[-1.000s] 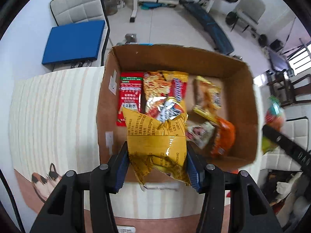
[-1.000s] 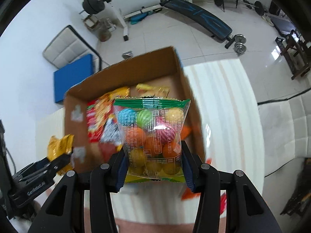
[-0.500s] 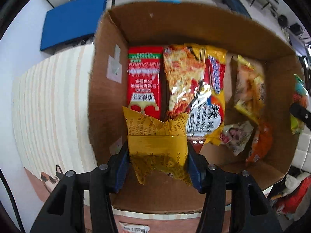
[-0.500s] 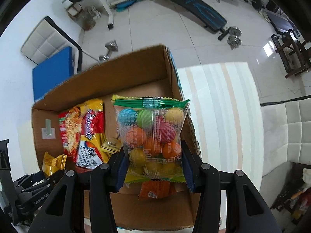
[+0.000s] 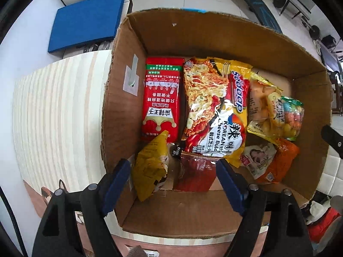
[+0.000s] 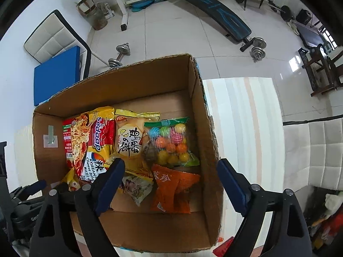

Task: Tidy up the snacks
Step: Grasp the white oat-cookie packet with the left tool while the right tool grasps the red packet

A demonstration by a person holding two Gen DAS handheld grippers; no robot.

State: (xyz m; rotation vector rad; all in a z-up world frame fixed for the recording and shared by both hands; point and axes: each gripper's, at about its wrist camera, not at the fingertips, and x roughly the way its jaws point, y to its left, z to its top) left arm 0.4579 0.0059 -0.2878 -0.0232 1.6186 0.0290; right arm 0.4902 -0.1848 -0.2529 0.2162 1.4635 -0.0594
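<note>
— What has been altered at the left tool (image 5: pixel 174 177)?
— Its jaws have just been opened. The yellow packet (image 5: pixel 151 169), clamped between them a second ago, has been released and is now seen leaning against the left blue pad, inside the cardboard box (image 5: pixel 214 32). The tool has also been lowered closer over the box.

— And at the right tool (image 6: pixel 171 180)?
— Its jaws have just been opened too. The bag of coloured balls (image 6: pixel 171 142), gripped before, has been let go and is now laid in the box beside the right wall, above the orange packet (image 6: pixel 174 189).
</note>
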